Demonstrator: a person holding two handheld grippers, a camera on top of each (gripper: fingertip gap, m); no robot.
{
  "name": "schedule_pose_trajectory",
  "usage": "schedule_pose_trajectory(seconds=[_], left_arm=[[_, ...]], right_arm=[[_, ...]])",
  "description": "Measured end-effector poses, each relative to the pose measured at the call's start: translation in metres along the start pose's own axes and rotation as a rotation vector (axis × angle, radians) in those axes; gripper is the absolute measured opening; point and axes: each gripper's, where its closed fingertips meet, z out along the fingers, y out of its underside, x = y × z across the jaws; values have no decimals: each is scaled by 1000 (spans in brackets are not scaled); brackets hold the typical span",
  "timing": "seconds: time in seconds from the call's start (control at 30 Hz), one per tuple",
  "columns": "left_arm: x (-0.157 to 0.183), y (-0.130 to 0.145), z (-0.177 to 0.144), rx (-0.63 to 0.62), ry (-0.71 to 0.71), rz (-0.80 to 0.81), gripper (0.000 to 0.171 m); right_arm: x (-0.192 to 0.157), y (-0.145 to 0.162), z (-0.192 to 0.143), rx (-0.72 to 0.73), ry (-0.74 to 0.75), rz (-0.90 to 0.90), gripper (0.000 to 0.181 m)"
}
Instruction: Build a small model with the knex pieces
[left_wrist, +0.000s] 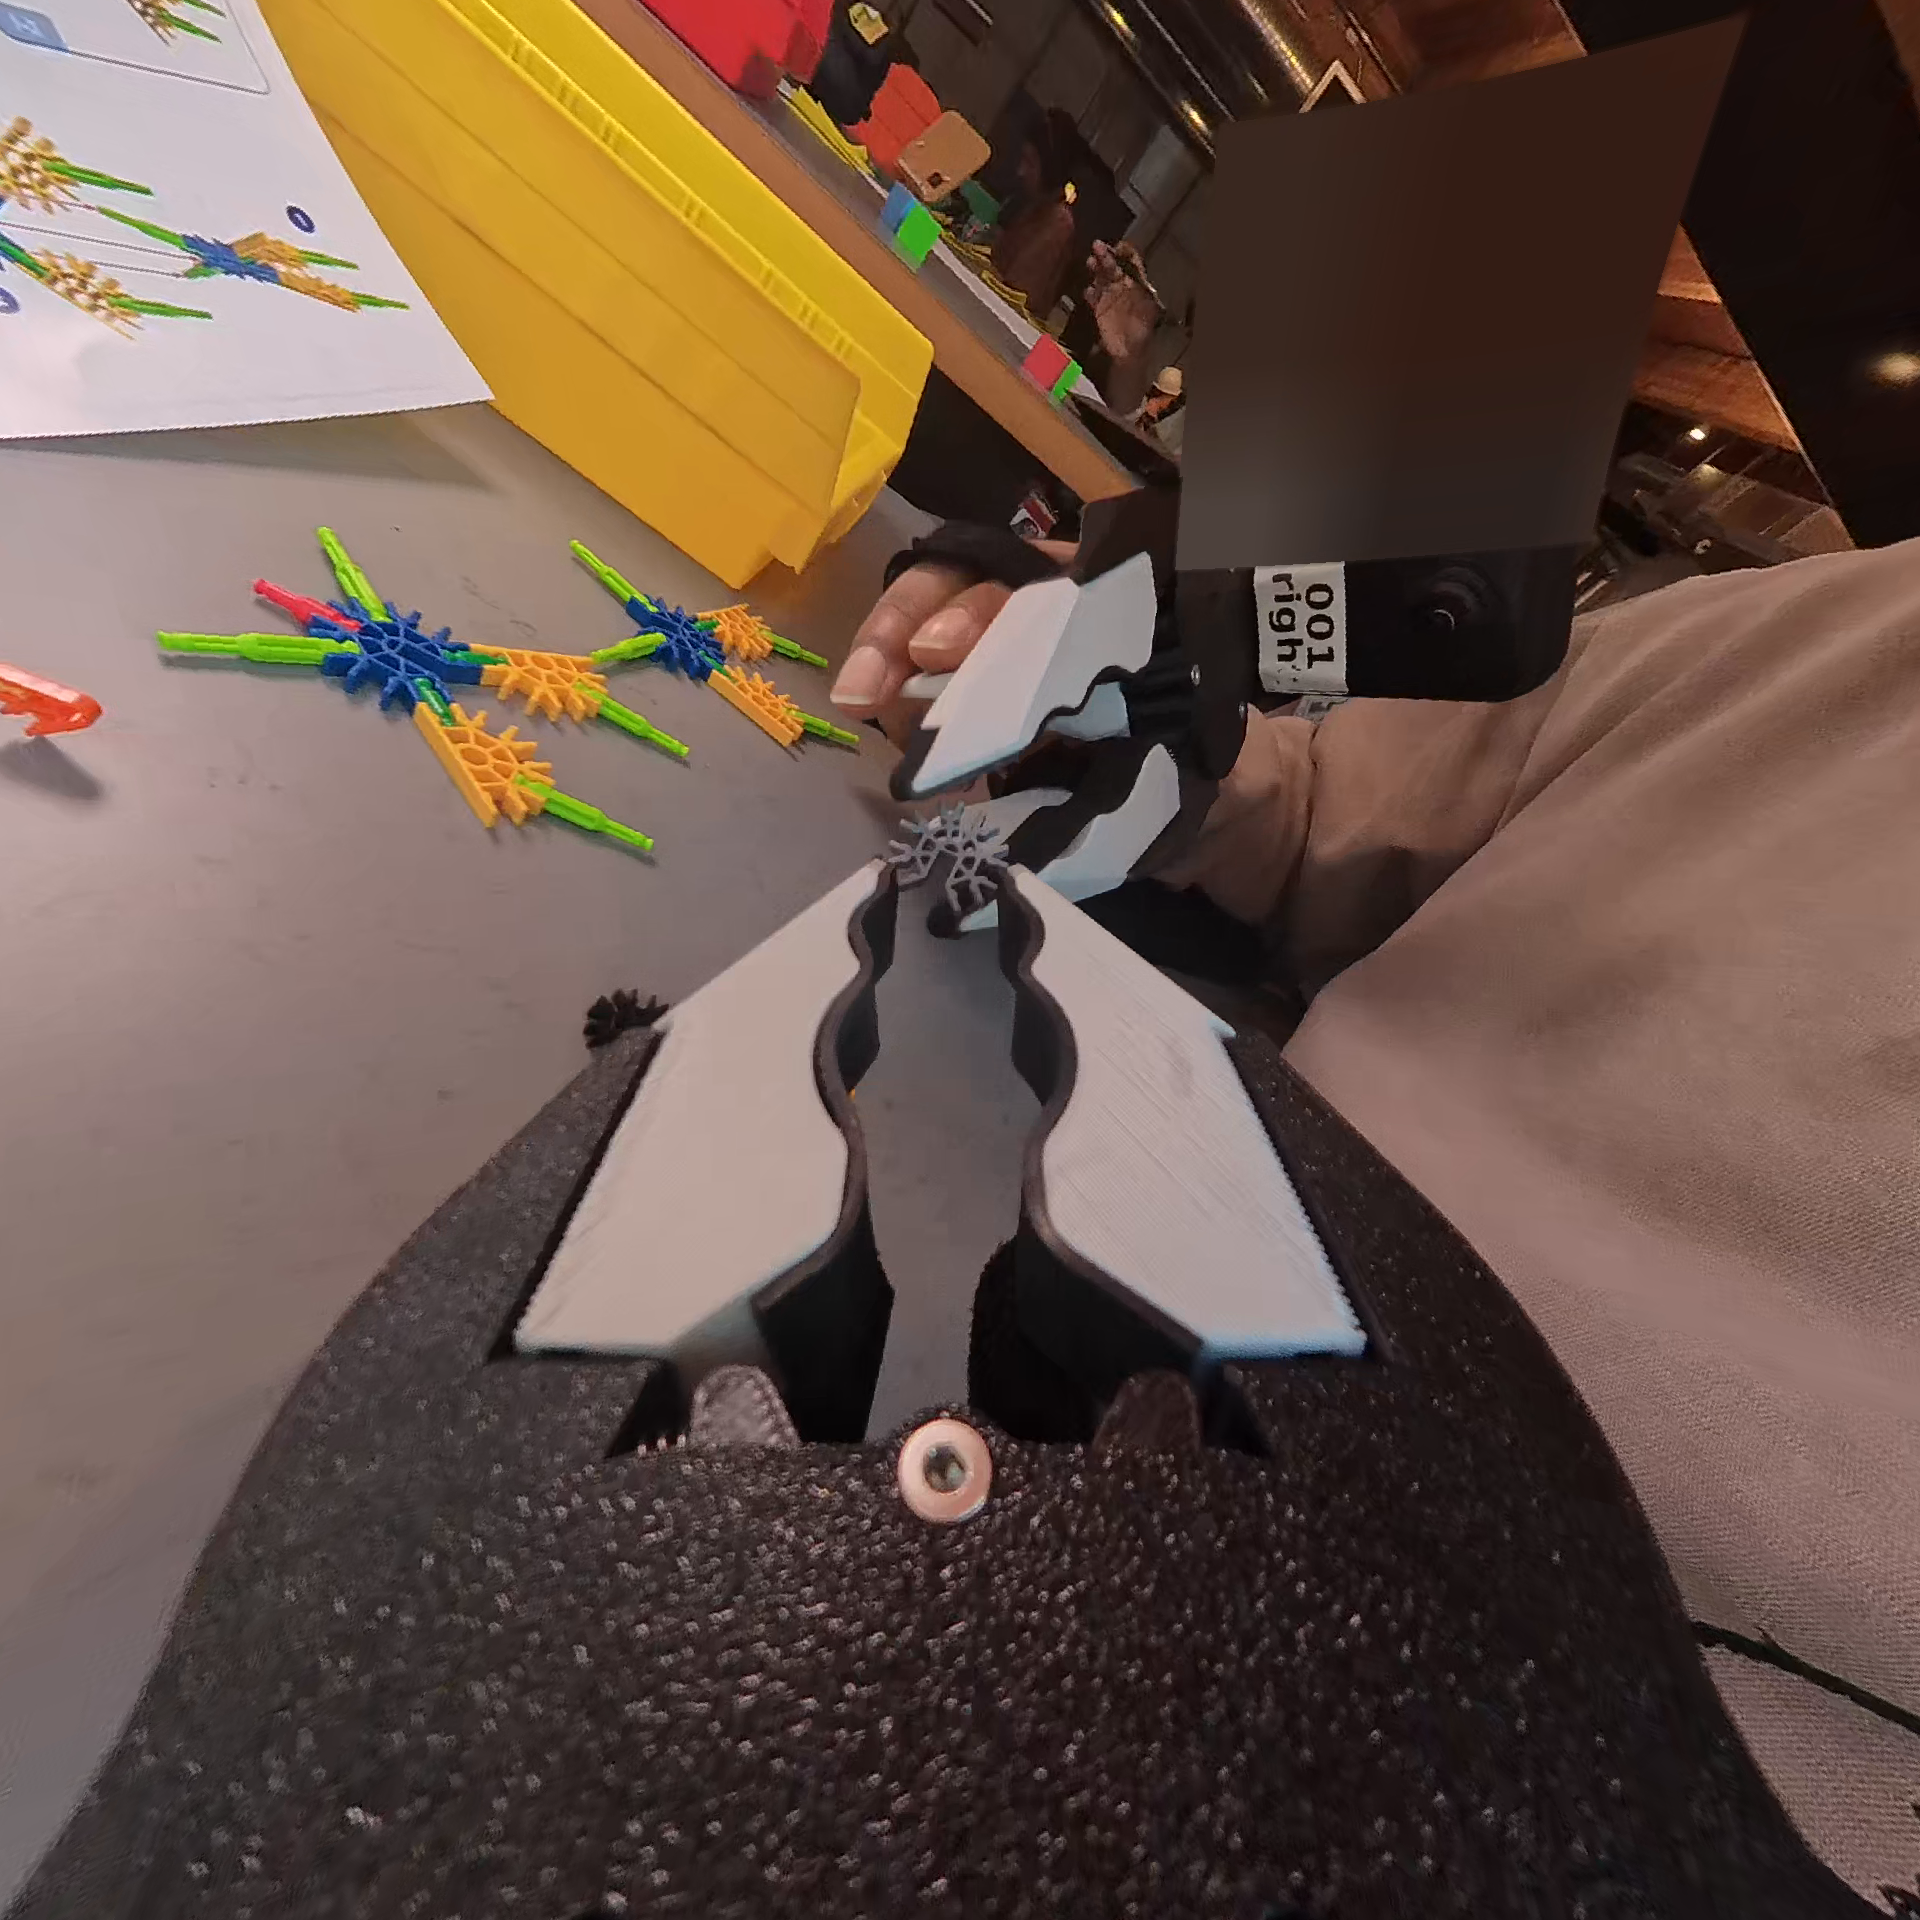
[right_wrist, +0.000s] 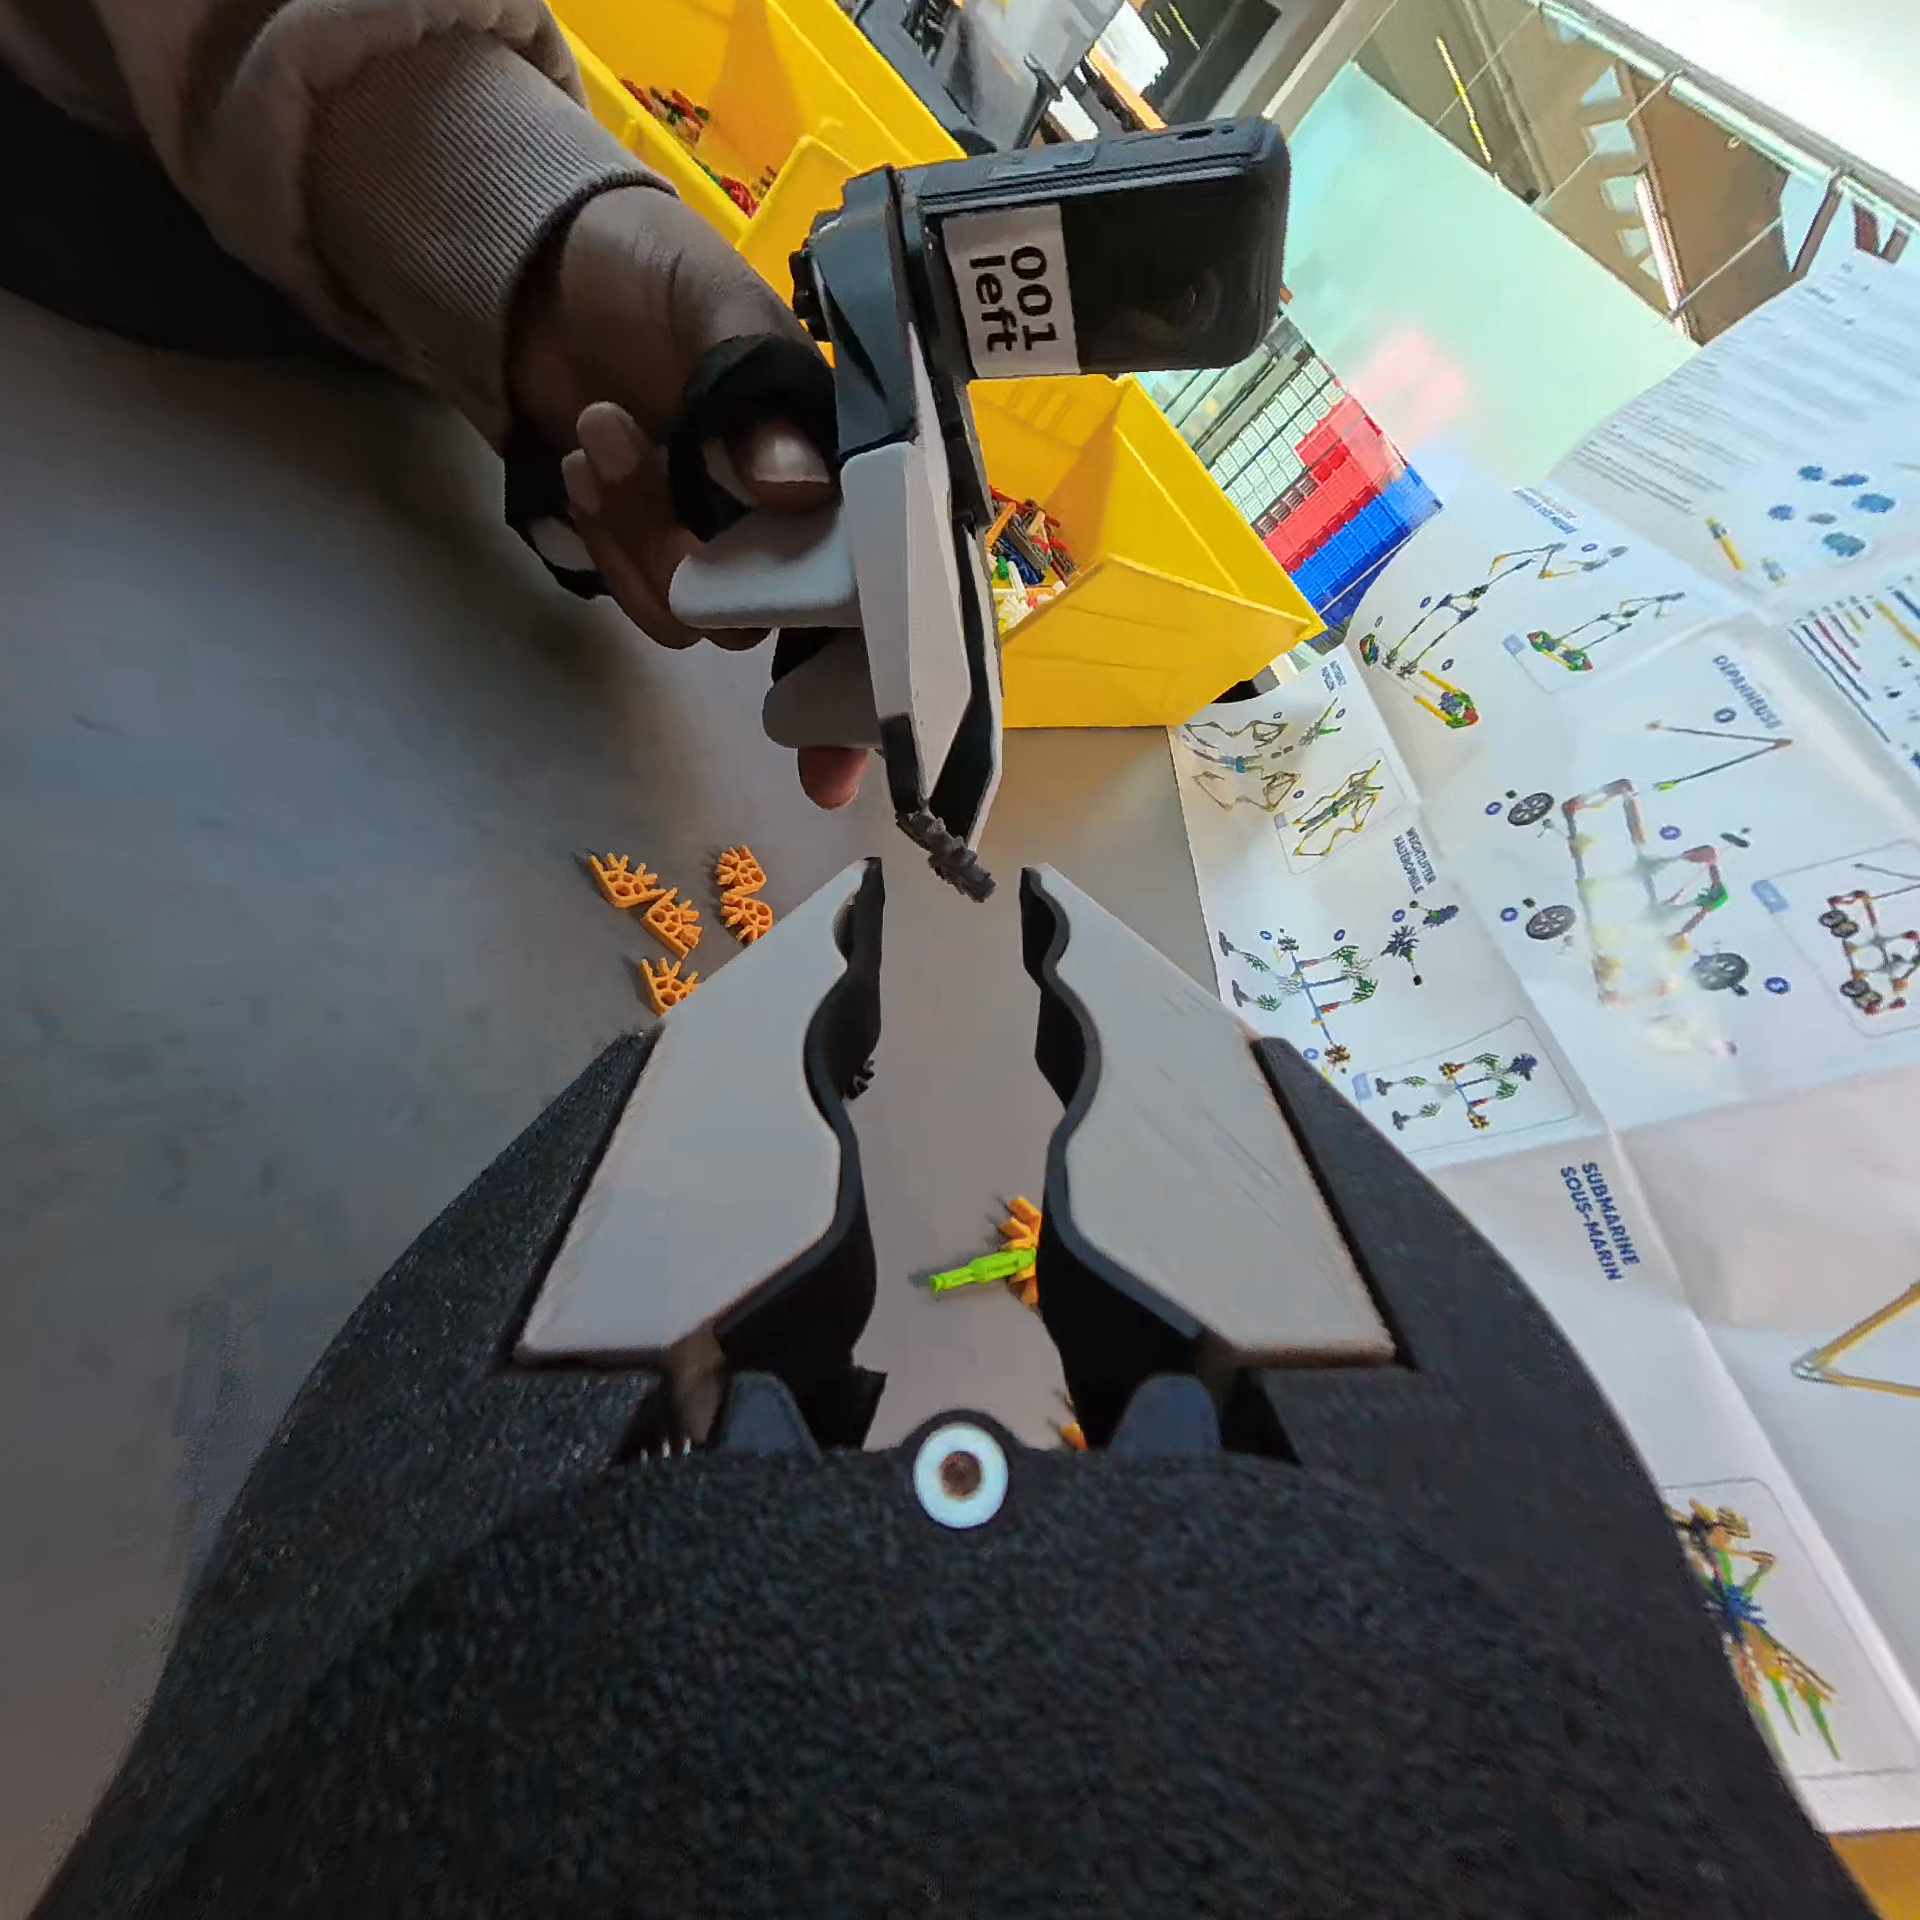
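My left gripper (left_wrist: 951, 878) is shut on a small grey snowflake-shaped connector (left_wrist: 948, 847) and holds it by its fingertips above the grey table (left_wrist: 260, 1039). In the right wrist view the left gripper (right_wrist: 940, 821) shows edge-on with the grey connector (right_wrist: 951, 857) sticking out of its tips. My right gripper (right_wrist: 948, 873) is open and empty, with its tips on either side of the connector and not closed on it. It also shows in the left wrist view (left_wrist: 940, 831), facing my left gripper.
Two built stars of blue and orange connectors with green rods (left_wrist: 416, 665) (left_wrist: 707, 655) lie to the left. Yellow bins (left_wrist: 644, 312) and instruction sheets (right_wrist: 1558, 831) stand behind. Loose orange connectors (right_wrist: 675, 914), a green rod (right_wrist: 977, 1270) and a black connector (left_wrist: 621, 1018) lie on the table. Both grippers' tips are close together, under 4 cm apart.
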Motion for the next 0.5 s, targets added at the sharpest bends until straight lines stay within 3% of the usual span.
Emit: schedule_pose_trajectory(seconds=[0.1, 0.23, 0.33, 0.43, 0.5], left_arm=[[0, 3, 1, -11, -20, 9, 17], [-14, -3, -6, 18, -134, 59, 31], [-27, -12, -15, 51, -272, 169, 39], [-38, -17, -23, 67, -397, 268, 44], [-42, -17, -25, 67, -451, 305, 44]], right_arm=[[-6, 3, -1, -34, -17, -80, 3], [19, 7, -16, -30, 54, 0, 1], [87, 15, -52, -31, 354, 65, 1], [159, 26, -115, -75, 679, 64, 1], [194, 43, -151, -146, 796, 121, 1]])
